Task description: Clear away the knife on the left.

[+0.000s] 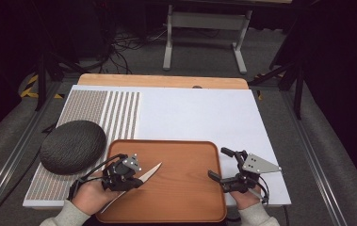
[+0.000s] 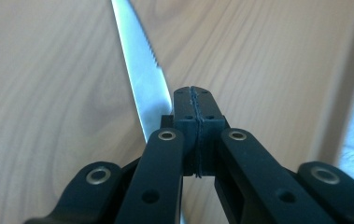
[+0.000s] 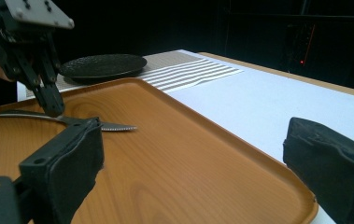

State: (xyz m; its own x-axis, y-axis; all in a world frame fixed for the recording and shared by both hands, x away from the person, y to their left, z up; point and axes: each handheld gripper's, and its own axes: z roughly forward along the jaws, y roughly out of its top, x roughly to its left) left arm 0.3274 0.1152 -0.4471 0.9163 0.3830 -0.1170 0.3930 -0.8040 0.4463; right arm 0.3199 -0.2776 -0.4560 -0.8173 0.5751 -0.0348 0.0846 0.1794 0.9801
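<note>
Steel knife (image 1: pixel 149 173) being pinched by the left hand-held gripper (image 1: pixel 136 181) over a wooden tray (image 1: pixel 185 188).
The left hand-held gripper's jaws are closing tightly on the knife, whose serrated blade is pointing away across the tray; the right hand-held gripper (image 1: pixel 222 165) is hovering at the tray's right rim, jaws spread wide and holding nothing. A dark round plate (image 1: pixel 72 146) is sitting left of the tray on the white desk (image 1: pixel 199 113).

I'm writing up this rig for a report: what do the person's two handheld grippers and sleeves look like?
Both grippers are black linkage frames with silver rivets and black jaws. The left gripper and the right gripper each carry a grey three-cornered plate on top, dotted with screws, and trail thin black cables. The sleeves are light grey.
</note>
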